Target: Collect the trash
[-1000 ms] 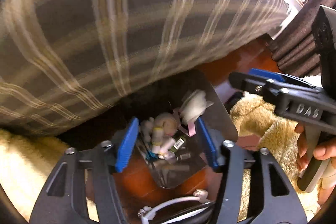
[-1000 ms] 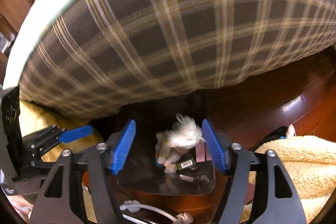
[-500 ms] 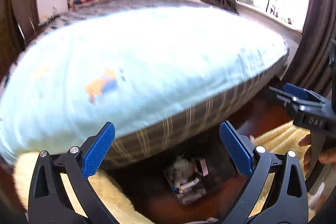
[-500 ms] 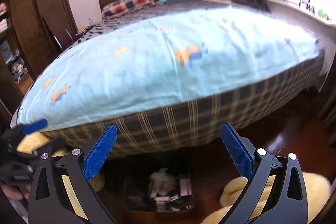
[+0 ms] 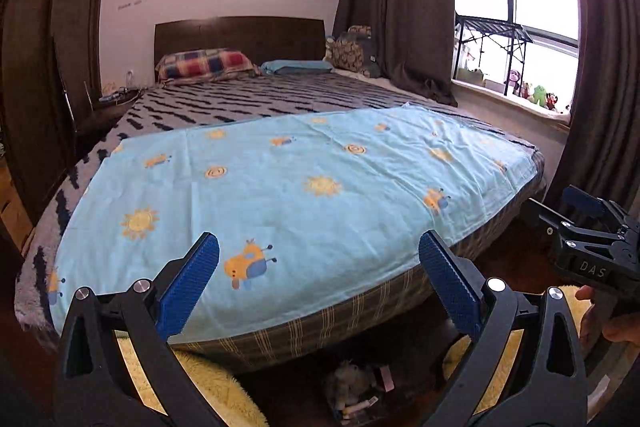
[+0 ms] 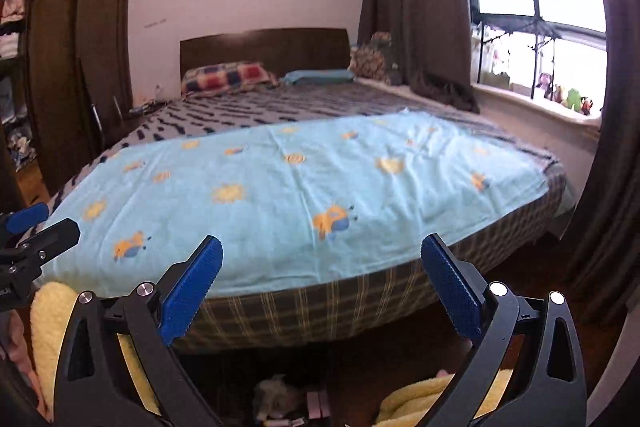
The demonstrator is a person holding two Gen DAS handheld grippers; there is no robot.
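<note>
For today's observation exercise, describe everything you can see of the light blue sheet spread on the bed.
The light blue sheet looks like thin cotton, printed with yellow suns, spirals and small orange-and-blue bee-like figures. It lies flat, with faint creases, over the foot half of the bed, on top of a grey cover with black dashes. Its near edge hangs slightly over the plaid mattress side. Nothing rests on it, and neither gripper touches it.
</note>
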